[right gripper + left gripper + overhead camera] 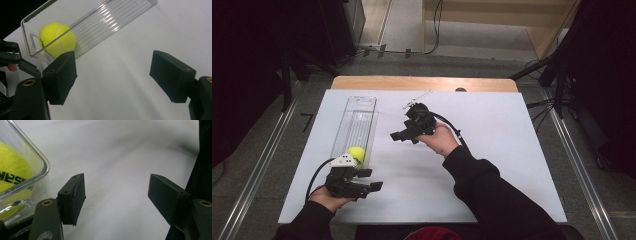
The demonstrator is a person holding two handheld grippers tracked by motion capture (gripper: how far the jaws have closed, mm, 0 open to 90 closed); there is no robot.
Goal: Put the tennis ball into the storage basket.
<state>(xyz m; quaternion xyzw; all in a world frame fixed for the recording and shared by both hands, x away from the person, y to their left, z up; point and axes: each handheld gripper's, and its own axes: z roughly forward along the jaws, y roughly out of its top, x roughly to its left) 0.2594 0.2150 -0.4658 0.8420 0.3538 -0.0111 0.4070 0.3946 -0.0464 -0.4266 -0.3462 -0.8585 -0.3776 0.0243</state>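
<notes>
We wear black sleeves. Our grippers are black with blocky jaws and brass rivets; beside the tennis ball the left gripper carries a grey three-cornered plate.

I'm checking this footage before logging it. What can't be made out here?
- Tennis ball print: left gripper view, cut off by the frame edge and the clear container rim.
- Small dark item at the table's far edge: high view, too small to identify.
- Left gripper in the high view: jaw gap too small to judge.
</notes>
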